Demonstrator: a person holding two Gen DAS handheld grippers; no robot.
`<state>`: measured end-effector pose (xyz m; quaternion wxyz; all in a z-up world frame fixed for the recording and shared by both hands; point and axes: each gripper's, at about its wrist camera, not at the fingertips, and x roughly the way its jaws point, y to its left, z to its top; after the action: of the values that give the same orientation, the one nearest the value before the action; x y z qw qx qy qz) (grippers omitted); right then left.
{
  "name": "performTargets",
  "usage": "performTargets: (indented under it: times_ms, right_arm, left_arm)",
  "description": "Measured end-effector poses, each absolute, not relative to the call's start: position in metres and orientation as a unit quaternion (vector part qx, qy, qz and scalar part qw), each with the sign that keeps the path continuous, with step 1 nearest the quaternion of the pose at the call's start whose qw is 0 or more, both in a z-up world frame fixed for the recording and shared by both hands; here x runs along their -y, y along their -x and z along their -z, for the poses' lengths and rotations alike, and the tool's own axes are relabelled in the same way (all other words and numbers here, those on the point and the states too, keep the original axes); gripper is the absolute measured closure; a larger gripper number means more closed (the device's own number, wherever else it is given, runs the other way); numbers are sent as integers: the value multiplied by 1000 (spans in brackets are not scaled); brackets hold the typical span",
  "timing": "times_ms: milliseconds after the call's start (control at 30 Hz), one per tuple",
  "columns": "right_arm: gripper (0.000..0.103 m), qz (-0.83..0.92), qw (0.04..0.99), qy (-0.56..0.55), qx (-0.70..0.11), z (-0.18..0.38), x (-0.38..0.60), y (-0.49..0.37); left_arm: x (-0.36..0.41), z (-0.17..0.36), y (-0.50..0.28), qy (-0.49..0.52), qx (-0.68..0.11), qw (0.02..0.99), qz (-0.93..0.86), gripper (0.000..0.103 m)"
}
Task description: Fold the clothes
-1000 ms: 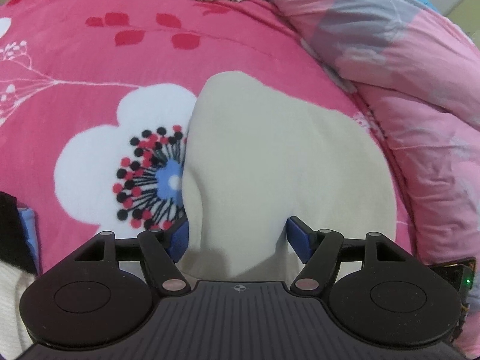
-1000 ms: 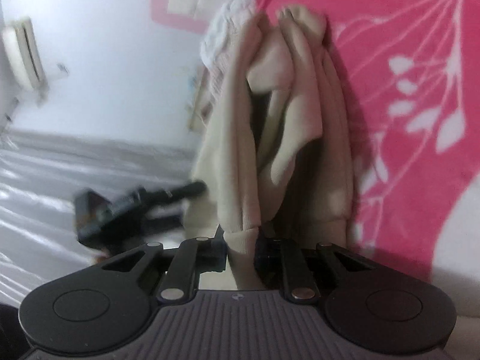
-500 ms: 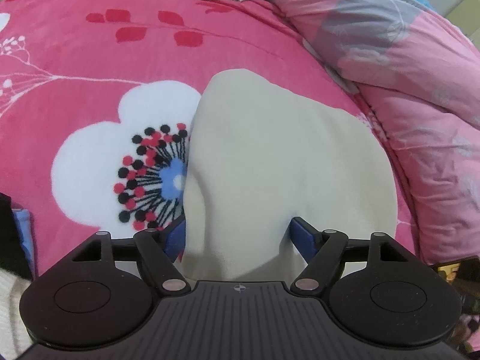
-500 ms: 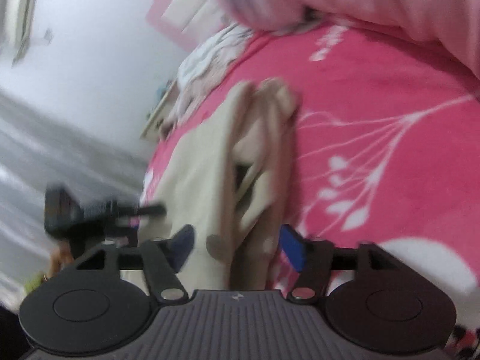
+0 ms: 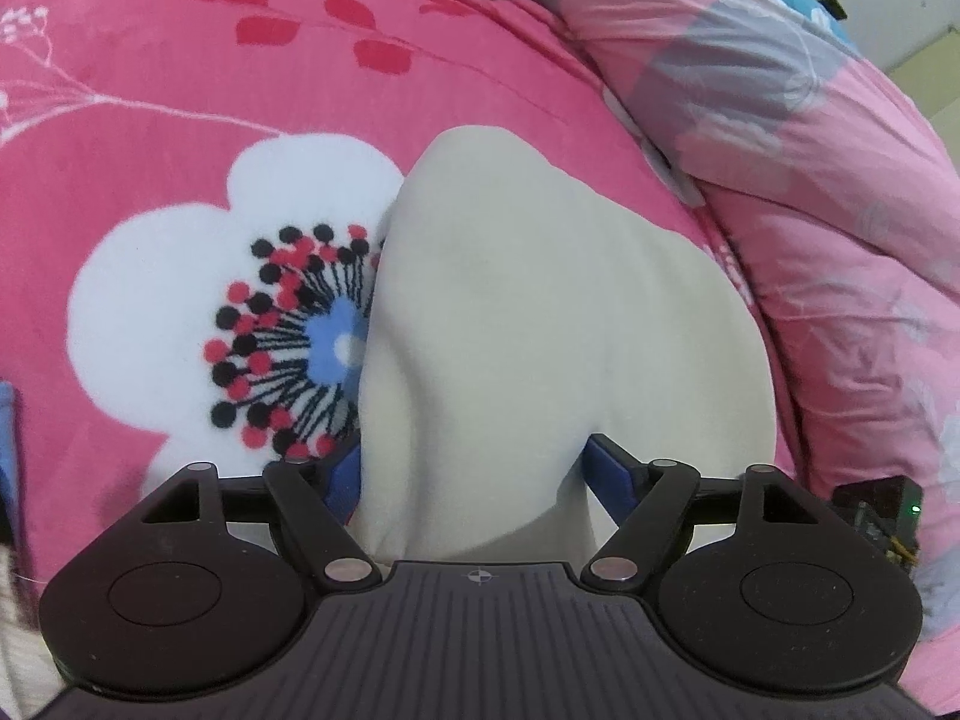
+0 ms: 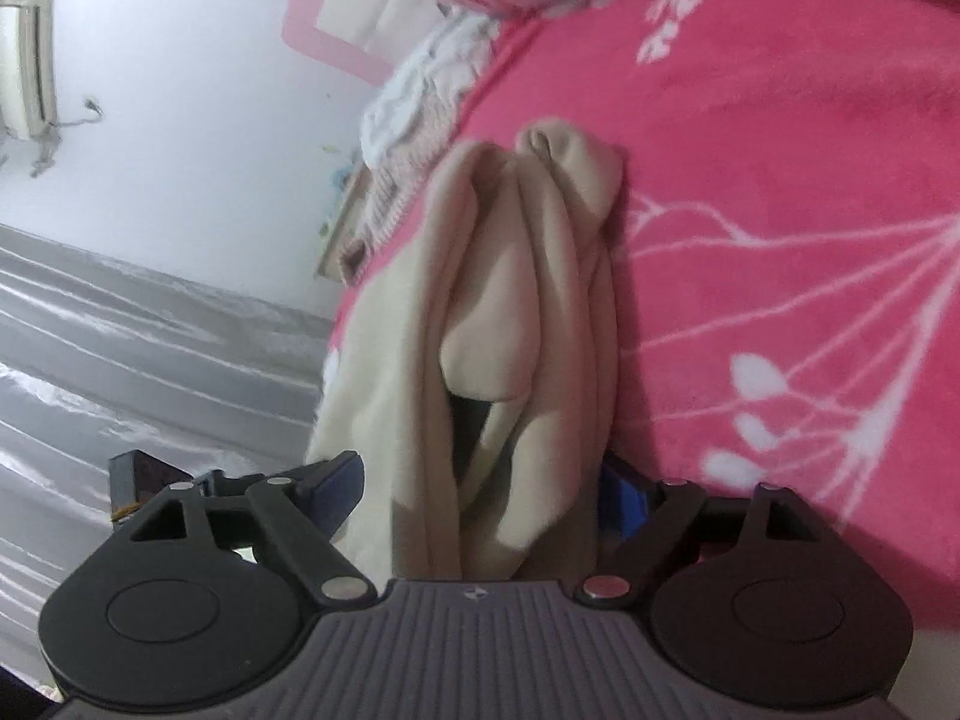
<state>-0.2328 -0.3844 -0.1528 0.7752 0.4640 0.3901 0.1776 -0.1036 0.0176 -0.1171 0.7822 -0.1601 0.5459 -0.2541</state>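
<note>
Right wrist view: right gripper (image 6: 480, 489), clamped on cream fleece garment (image 6: 510, 312) 1 s ago, jaws now opening, cloth loose btwn blue pads. Left gripper (image 5: 474, 474) wide, astride garment edge. Garment on pink floral blanket (image 5: 150, 120); quilt (image 5: 810, 180), white wall (image 6: 180, 120) beyond.

The right gripper (image 6: 480, 486) lets go: its jaws, clamped on the bunched cream fleece garment (image 6: 516, 324) a second ago, are opening wide, cloth loose between them. The left gripper (image 5: 474, 474) widens slightly.
</note>
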Motion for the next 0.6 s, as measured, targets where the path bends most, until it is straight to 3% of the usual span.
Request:
performTargets:
  times_ms: [500,567,600]
  right_arm:
    - [17,-192,707,-546,-407,169,382,211]
    - [20,-197,705,-540,-415,168,380,206]
    - [27,-199,707,-534,-419,167,378,205]
  left_arm:
    - [-22,129,103,197,-552,770,252,24]
    - [-21,132,104,201,-555,767,253,24]
    - [-19,134,105,198,-555,767,254,24]
